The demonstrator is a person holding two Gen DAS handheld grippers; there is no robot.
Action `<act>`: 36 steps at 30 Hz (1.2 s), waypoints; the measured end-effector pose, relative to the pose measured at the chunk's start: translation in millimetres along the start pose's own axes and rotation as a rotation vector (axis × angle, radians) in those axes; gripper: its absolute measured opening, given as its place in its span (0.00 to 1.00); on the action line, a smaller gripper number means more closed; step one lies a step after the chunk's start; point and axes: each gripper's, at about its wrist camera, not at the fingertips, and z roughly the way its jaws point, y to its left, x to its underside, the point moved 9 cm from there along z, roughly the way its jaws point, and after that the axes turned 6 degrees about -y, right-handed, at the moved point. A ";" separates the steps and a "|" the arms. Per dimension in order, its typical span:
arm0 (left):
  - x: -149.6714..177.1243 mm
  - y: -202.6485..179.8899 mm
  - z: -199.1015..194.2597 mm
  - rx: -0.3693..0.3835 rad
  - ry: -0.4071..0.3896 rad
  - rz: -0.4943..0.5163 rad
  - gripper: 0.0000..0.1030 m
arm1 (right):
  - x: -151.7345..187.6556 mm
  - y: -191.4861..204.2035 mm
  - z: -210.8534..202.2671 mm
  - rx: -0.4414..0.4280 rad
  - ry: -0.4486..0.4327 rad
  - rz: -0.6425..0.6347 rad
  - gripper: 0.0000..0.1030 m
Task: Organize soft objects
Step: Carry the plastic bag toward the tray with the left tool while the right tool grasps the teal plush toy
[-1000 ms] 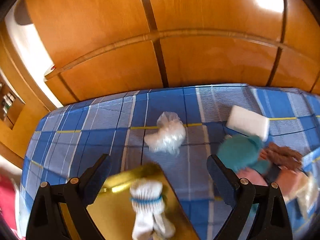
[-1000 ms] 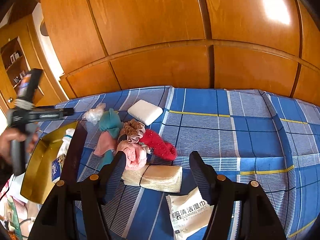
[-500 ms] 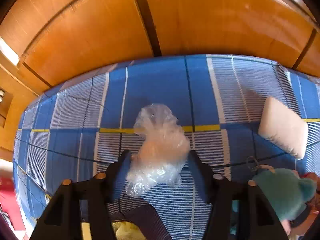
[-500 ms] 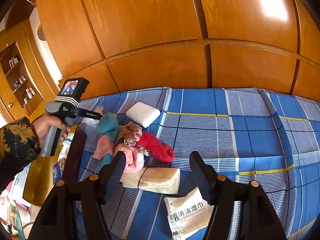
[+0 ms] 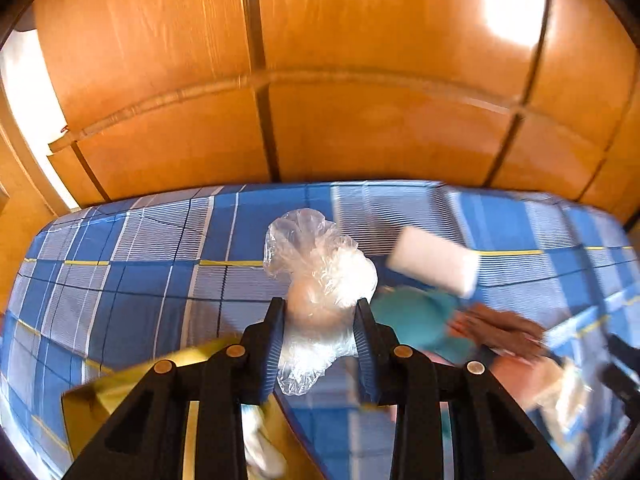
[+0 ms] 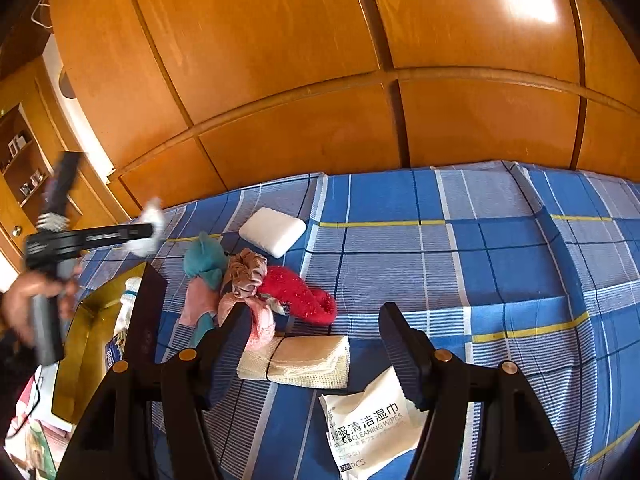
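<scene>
Wipes in a white packet (image 6: 370, 426) lay nearest, at six o'clock under the right gripper (image 6: 316, 344), whose jaws stood apart over the blue checked bedspread (image 6: 500, 264) with nothing between them. Just past its left finger lay a folded cream cloth (image 6: 304, 362), and beyond that, toward eleven o'clock, a heap of soft things: a pink piece (image 6: 262, 322), a red fuzzy sock (image 6: 298, 292), a brown scrunchie (image 6: 248, 272) and a teal plush (image 6: 204, 258). A white sponge block (image 6: 273, 231) sat farther out at twelve o'clock, apart from the heap.

At nine o'clock a yellow open box (image 6: 86, 336) held a rolled white sock (image 6: 129, 298). Above its far end a person's hand (image 6: 28, 300) held the left gripper (image 5: 319, 310). Its jaws had just been closing and were clamped on a crumpled clear plastic bag (image 5: 320, 264), the pads pressing its sides, the bag lifted off the bedspread. Seen along that gripper, the box's corner (image 5: 132, 380) lay below at seven o'clock, and the heap, blurred, at four o'clock. Behind everything rose orange wooden wardrobe doors (image 6: 320, 60).
</scene>
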 end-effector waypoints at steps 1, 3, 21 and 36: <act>4.1 -4.1 -16.3 0.022 -0.019 -0.009 0.33 | 1.1 0.4 0.7 -0.005 0.004 0.002 0.65; 10.6 -6.8 -38.7 0.047 -0.046 -0.021 0.33 | 4.3 3.0 3.1 -0.010 0.015 -0.005 0.65; 119.9 51.7 -149.4 0.051 -0.128 -0.220 0.33 | 12.9 149.8 77.2 -0.101 0.147 -0.370 0.65; 216.7 145.5 -179.5 -0.039 -0.097 -0.466 0.33 | 28.5 156.5 186.4 0.145 0.299 -0.550 0.48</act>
